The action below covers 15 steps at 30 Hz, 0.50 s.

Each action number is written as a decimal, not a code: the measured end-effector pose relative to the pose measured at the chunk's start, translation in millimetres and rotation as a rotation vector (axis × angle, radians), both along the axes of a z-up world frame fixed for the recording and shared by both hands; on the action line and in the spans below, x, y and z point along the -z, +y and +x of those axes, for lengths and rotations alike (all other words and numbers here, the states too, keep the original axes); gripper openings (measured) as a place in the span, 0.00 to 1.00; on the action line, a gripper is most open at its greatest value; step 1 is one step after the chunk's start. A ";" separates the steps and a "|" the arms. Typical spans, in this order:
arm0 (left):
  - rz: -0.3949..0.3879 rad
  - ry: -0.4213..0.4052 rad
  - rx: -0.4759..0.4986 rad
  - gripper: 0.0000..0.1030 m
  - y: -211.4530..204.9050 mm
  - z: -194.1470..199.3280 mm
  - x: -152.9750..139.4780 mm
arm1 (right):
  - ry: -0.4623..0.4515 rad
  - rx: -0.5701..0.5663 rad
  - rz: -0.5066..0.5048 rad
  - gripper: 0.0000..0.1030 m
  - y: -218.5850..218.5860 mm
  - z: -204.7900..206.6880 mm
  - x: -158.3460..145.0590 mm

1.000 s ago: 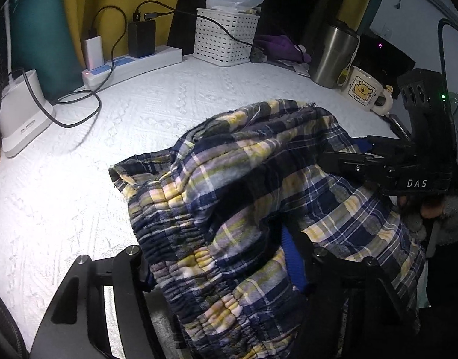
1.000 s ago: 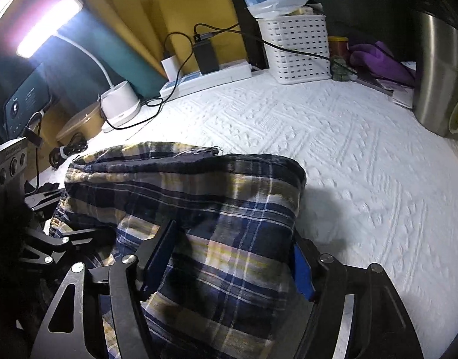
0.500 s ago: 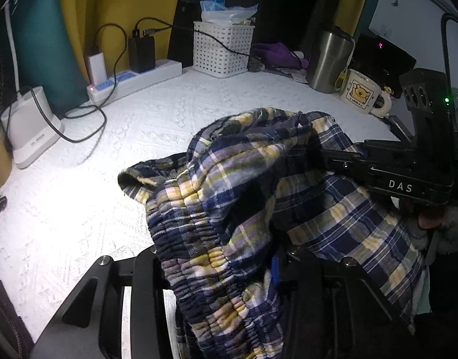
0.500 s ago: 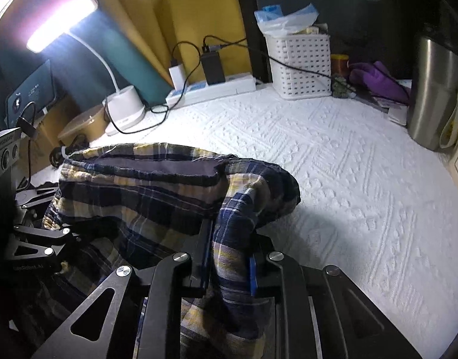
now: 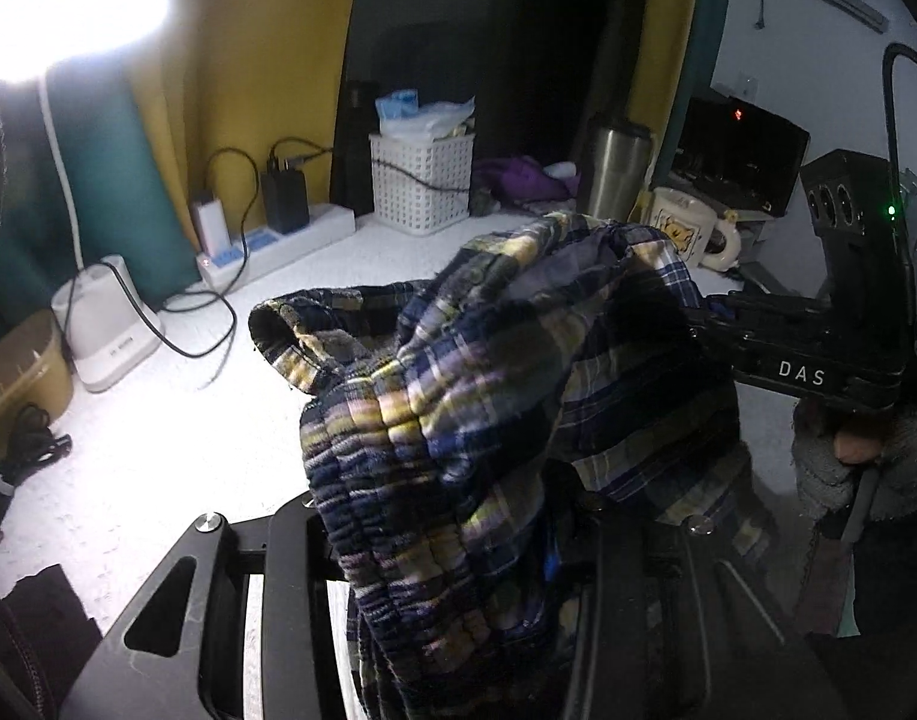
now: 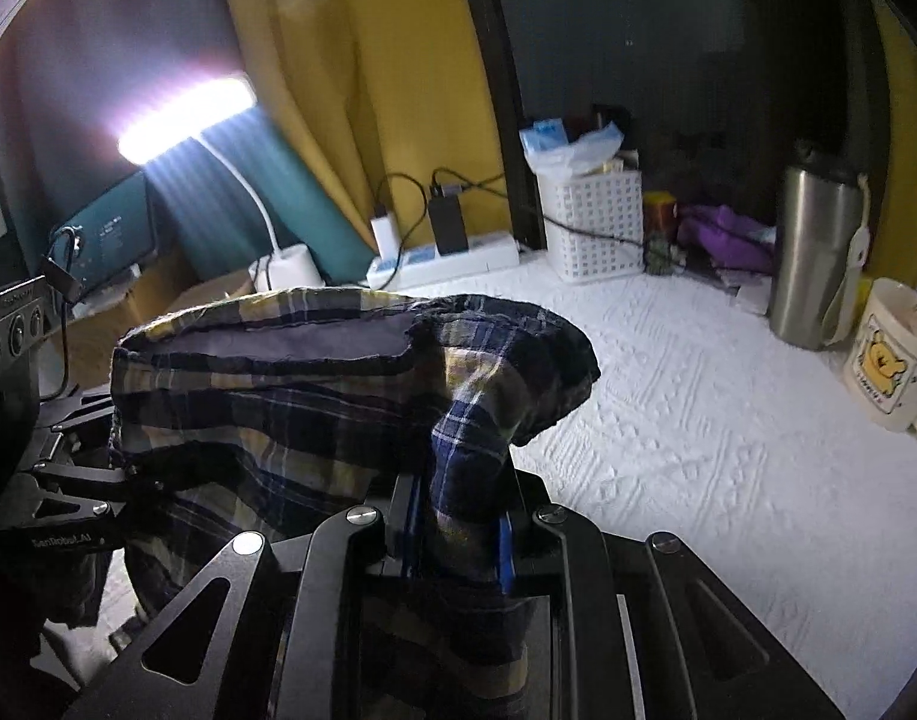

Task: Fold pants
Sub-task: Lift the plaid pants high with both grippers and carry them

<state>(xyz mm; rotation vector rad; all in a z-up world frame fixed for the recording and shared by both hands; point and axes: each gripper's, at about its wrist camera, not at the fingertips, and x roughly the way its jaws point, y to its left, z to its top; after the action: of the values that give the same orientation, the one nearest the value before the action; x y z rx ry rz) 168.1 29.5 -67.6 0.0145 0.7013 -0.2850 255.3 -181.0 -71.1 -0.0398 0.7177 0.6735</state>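
Note:
The blue and yellow plaid pants [image 5: 458, 408] hang bunched between both grippers, lifted above the white textured table cover [image 5: 158, 420]. My left gripper [image 5: 446, 546] is shut on the gathered elastic waistband; its fingertips are buried in cloth. My right gripper [image 6: 458, 534] is shut on a fold of the pants [image 6: 314, 384] at their other end. The right gripper also shows in the left wrist view [image 5: 806, 360], and the left gripper shows in the right wrist view [image 6: 68, 480].
At the back stand a white basket [image 6: 593, 222], a power strip [image 6: 446, 258] with chargers, a desk lamp base [image 5: 107, 330], a steel tumbler [image 6: 818, 252] and a bear mug [image 6: 890, 354]. A purple cloth [image 6: 728, 234] lies beside the basket.
Both grippers have closed on the pants and raised them off the table. The cloth now hangs bunched in the air, and both views tilt upward.

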 end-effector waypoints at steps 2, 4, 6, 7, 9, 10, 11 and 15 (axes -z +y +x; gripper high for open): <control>0.000 -0.017 0.003 0.38 -1.6 -5.3 -6.1 | -0.018 0.002 0.008 0.19 -3.7 -7.8 -8.0; 0.001 -0.035 0.005 0.38 -3.6 -11.9 -12.5 | -0.035 0.005 0.012 0.19 -6.5 -14.6 -15.2; -0.004 -0.051 0.007 0.38 -5.3 -18.1 -18.6 | -0.050 0.007 0.015 0.19 -8.7 -20.2 -20.8; -0.004 -0.060 0.007 0.38 -6.3 -21.2 -21.8 | -0.063 0.008 0.015 0.19 -9.9 -24.7 -25.3; -0.002 -0.081 0.009 0.38 -7.8 -28.5 -28.0 | -0.081 0.009 0.016 0.19 -11.4 -31.1 -31.7; -0.001 -0.094 0.010 0.38 -8.7 -32.8 -31.9 | -0.094 0.009 0.017 0.19 -12.7 -35.6 -36.6; 0.001 -0.103 0.011 0.38 -9.0 -35.7 -34.7 | -0.105 0.010 0.021 0.19 -14.3 -40.0 -41.7; 0.003 -0.146 0.010 0.38 -9.6 -53.5 -47.7 | -0.144 0.010 0.033 0.19 -17.9 -53.6 -57.4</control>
<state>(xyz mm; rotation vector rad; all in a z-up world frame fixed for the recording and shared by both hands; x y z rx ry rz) 114.6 19.9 -19.9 0.0410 0.5571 -0.2892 201.6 -198.9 -13.7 -0.0540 0.5682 0.6659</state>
